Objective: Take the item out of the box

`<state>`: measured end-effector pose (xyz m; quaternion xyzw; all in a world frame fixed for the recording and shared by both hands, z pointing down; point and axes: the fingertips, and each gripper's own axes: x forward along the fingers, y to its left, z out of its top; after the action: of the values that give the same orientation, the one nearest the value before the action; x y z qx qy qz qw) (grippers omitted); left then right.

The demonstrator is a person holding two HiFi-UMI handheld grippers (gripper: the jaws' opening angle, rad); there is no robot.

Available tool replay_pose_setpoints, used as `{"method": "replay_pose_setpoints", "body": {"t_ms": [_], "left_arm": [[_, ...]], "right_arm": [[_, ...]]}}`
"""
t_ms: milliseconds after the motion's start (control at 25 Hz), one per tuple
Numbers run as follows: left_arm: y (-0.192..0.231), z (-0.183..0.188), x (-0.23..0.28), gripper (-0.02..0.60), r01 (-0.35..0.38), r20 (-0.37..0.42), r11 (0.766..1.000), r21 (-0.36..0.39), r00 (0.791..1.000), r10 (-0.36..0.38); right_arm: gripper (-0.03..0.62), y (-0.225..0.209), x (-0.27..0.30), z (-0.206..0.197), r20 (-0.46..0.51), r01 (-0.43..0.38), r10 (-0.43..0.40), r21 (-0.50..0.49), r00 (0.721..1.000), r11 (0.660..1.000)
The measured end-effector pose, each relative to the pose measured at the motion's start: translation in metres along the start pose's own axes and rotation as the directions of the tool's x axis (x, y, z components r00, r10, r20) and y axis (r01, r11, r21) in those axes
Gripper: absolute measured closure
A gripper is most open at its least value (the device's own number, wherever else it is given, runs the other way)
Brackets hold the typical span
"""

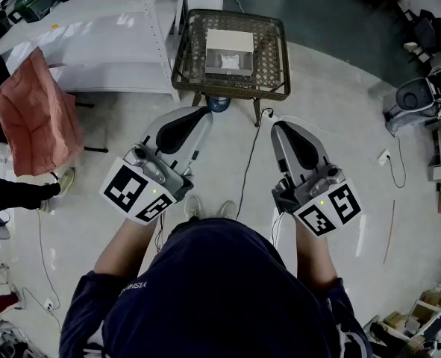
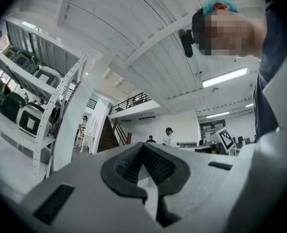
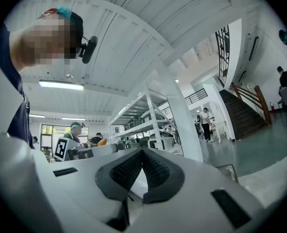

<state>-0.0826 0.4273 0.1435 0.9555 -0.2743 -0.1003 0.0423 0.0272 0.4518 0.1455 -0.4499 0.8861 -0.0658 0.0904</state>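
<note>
Navy sweatshirt (image 1: pixel 220 289) of person fills bottom of head view, both forearms out front. In L hand: left gripper (image 1: pixel 204 112), white shell w/ black pads, black-and-white marker cube (image 1: pixel 134 192) at its rear. Left gripper view (image 2: pixel 143 148): jaws together, pads meeting at tip, nothing btwn them. In R hand: right gripper (image 1: pixel 279 127), same build, held alongside, apart from the other. Right gripper view (image 3: pixel 142 152): jaws closed too, empty. Both claws point fwd toward table, in the air over pale concrete floor (image 1: pixel 339 125), well short of table.

Ahead: square brown wicker-top table (image 1: pixel 184 58) on dark legs. Pale cardboard box (image 1: pixel 230 42) sits on it, roughly centre, touched by neither gripper. White crumpled item (image 1: pixel 230 62) shows in box's near part; what it is, can't tell at this size. Small blue round object (image 1: pixel 219 104) on floor under table's near edge. Black cable (image 1: pixel 248 155) runs over floor from table toward person, btwn the two grippers.

L side: white metal shelf rack (image 1: pixel 108 43) just beside table; salmon-red cloth (image 1: pixel 37 110) draped over something nr it. R side: grey-and-white equipment (image 1: pixel 414 103) by frame edge, details too small.

Gripper views look upward: white ribbed ceiling (image 2: pixel 109 28), brown staircase (image 3: pixel 245 110), a few people (image 2: pixel 169 136) standing far off.
</note>
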Motion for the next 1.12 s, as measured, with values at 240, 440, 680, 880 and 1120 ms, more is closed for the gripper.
{"method": "replay_pose_setpoints", "body": {"t_ms": [240, 440, 680, 880, 1120], "left_arm": [[-0.005, -0.002, 0.001, 0.575, -0.002, -0.003, 1.000, 0.002, 1.000, 0.002], [-0.011, -0.005, 0.006, 0.575, -0.005, -0.007, 1.000, 0.007, 1.000, 0.005], [-0.023, -0.011, 0.019, 0.575, -0.020, -0.015, 1.000, 0.013, 1.000, 0.021], [-0.033, -0.022, 0.032, 0.575, -0.042, -0.017, 0.999, 0.013, 0.999, 0.042], [-0.034, -0.038, 0.040, 0.575, -0.070, -0.031, 0.998, -0.007, 0.997, 0.070]], "right_arm": [[0.571, 0.000, -0.004, -0.001, 0.004, -0.004, 0.004, -0.001, 1.000, 1.000], [0.571, -0.007, -0.009, -0.001, 0.007, 0.001, -0.001, 0.003, 1.000, 1.000], [0.571, -0.021, -0.024, 0.002, 0.015, -0.004, 0.004, 0.033, 1.000, 0.999], [0.571, -0.035, -0.038, -0.002, 0.001, -0.025, 0.025, 0.042, 1.000, 0.999], [0.571, -0.052, -0.043, -0.008, -0.019, -0.031, 0.032, 0.058, 0.999, 0.998]]}}
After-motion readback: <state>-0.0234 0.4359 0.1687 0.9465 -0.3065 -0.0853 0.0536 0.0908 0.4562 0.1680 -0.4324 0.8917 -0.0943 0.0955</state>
